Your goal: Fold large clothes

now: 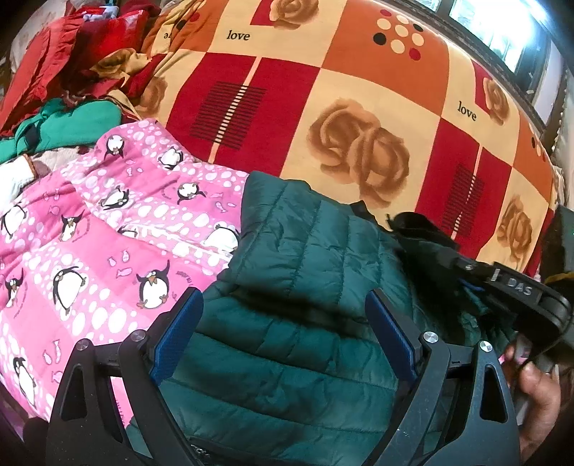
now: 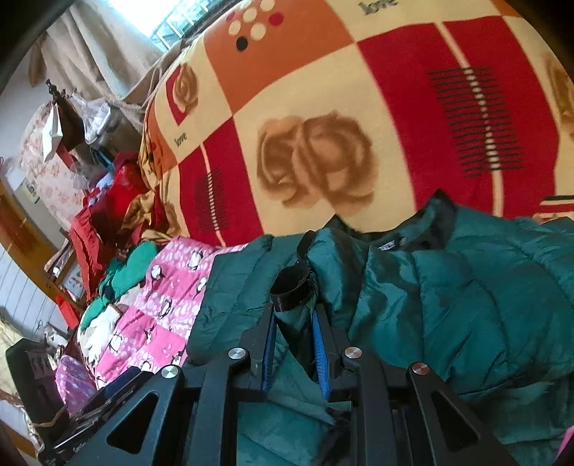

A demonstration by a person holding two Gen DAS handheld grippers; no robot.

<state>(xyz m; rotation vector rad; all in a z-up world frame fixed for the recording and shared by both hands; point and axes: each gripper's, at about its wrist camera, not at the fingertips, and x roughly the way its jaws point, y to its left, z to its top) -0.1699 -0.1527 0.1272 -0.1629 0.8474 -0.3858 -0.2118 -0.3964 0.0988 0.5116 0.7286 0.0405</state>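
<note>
A dark green quilted puffer jacket lies bunched on the bed, partly over a pink penguin quilt. My left gripper hangs just above the jacket with its blue-padded jaws wide apart and nothing between them. In the right wrist view the same jacket fills the lower right, its collar toward the blanket. My right gripper is shut on a fold of the jacket's sleeve, whose black cuff sticks out past the fingertips. The right gripper also shows in the left wrist view at the right edge, held by a hand.
A red, orange and cream rose-patterned blanket covers the bed beyond the jacket. A heap of red and green clothes lies at the far left. Curtains and a window stand behind the bed, with clutter and bags beside it.
</note>
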